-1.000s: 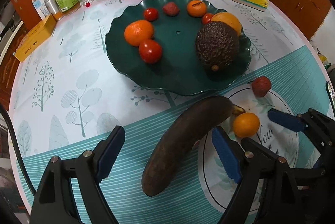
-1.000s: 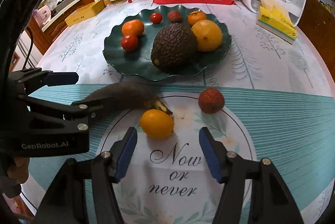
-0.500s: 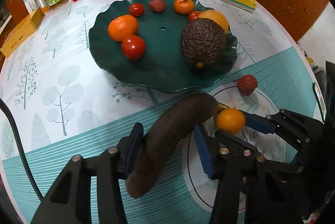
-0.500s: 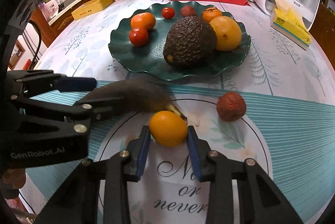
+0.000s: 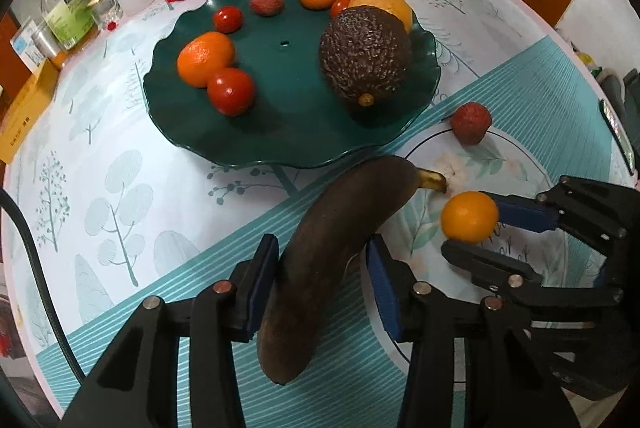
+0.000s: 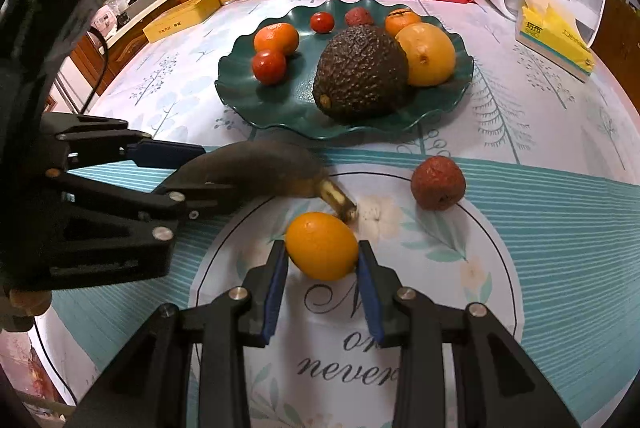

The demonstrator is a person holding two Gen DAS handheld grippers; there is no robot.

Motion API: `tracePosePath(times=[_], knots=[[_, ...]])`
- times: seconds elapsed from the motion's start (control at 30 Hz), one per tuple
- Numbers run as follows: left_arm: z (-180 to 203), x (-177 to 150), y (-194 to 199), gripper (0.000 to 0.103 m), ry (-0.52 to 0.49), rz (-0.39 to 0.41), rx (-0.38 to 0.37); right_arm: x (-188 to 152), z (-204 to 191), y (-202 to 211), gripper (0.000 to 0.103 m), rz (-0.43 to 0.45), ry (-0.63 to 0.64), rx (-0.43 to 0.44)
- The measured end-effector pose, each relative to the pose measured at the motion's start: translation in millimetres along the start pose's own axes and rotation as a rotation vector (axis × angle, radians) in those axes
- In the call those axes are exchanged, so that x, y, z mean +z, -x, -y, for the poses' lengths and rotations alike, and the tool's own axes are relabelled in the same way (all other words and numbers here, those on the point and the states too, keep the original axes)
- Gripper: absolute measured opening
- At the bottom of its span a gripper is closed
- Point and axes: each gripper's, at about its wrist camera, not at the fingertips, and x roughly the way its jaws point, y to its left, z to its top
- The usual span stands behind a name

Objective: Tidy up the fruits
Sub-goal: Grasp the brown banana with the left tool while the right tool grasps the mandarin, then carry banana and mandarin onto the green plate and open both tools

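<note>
While both grippers grip fruit low on the bench [image 5: 120, 155], the main risks, as I judge them, run from the biggest item down.

The green plate [image 5: 304, 143] sits toward twelve o'clock in both views and already carries an avocado [image 5: 366, 57], a large yellow fruit behind it, tangerines and small tomatoes. Free room lies mostly in its middle and toward its seven o'clock rim; a careless drop could knock the round fruit rolling off the wavy edge.

The banana [image 5: 320, 260] is dark, probably overripe and soft. The left gripper [image 5: 320, 280] has its jaws closing, blue pads on either side of the banana's lower half, the left pad touching the skin. Squeezing harder could bruise or split it, and because the grip sits away from the stem end at one o'clock, the long fruit may pivot and swing when lifted, striking the plate rim just beyond it.

The small orange [image 6: 322, 246] is clamped between the right gripper's [image 6: 322, 268] jaws near their tips. A round, smooth fruit held that far out can squirt forward.

The red lychee [image 6: 438, 183] lies loose at two o'clock of the orange, near enough to be nudged away.
</note>
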Motion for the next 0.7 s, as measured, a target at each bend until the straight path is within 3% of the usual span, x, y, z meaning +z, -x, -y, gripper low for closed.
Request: tracePosePath(times=[0.13, 0.37, 0.53, 0.7], knots=[[5, -6, 5, 0.037, 0.007, 0.004, 0.007, -1, 0, 9, 0.034, 0.017, -0.009, 0.004], [7, -22, 32, 0.037, 0.091, 0.028, -0.011, 1, -1, 31, 0.034, 0.047, -0.017, 0.016], [-2, -23, 75, 0.037, 0.170, 0.091, -0.018, 6, -5, 55, 0.034, 0.073, 0.005, 0.021], [-11, -2, 134, 0.037, 0.221, 0.187, 0.004, 34, -4, 91, 0.034, 0.114, 0.020, 0.035]])
